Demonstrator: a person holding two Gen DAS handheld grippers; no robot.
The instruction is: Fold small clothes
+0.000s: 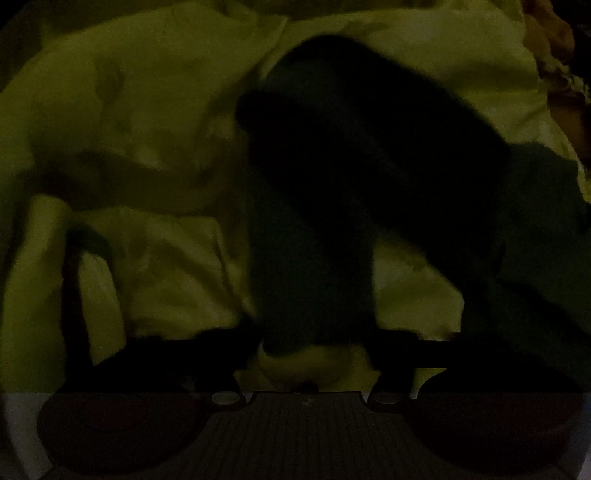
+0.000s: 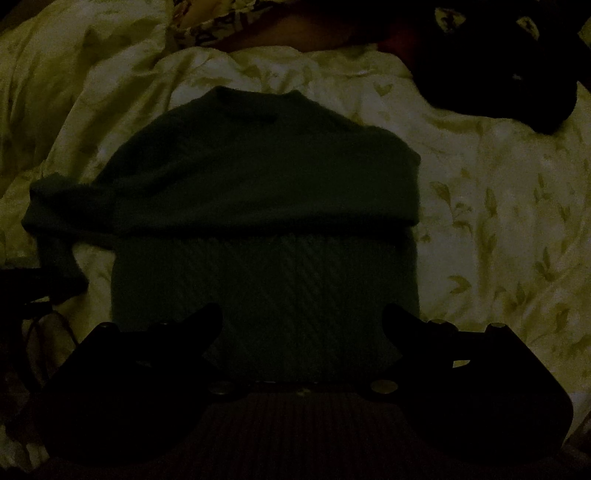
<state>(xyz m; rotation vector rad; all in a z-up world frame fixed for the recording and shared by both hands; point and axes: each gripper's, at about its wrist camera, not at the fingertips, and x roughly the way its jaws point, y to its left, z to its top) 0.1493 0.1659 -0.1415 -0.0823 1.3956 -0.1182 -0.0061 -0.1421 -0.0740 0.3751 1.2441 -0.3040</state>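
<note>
The scene is very dim. A small dark green knit sweater (image 2: 258, 206) lies flat on a pale leaf-print bedsheet (image 2: 498, 221), neck away from me, with one sleeve folded across its chest. My right gripper (image 2: 303, 321) is open, its two dark fingers apart over the sweater's hem, nothing between them. In the left wrist view a dark sleeve (image 1: 314, 266) of the sweater hangs down the middle of the frame toward my left gripper (image 1: 314, 354); its fingers are lost in the dark and I cannot tell how the jaws stand.
The bedsheet (image 1: 129, 129) is rumpled into folds on the left. A dark bundle of cloth (image 2: 509, 70) lies at the far right, and a patterned fabric (image 2: 221, 26) lies at the top behind the sweater.
</note>
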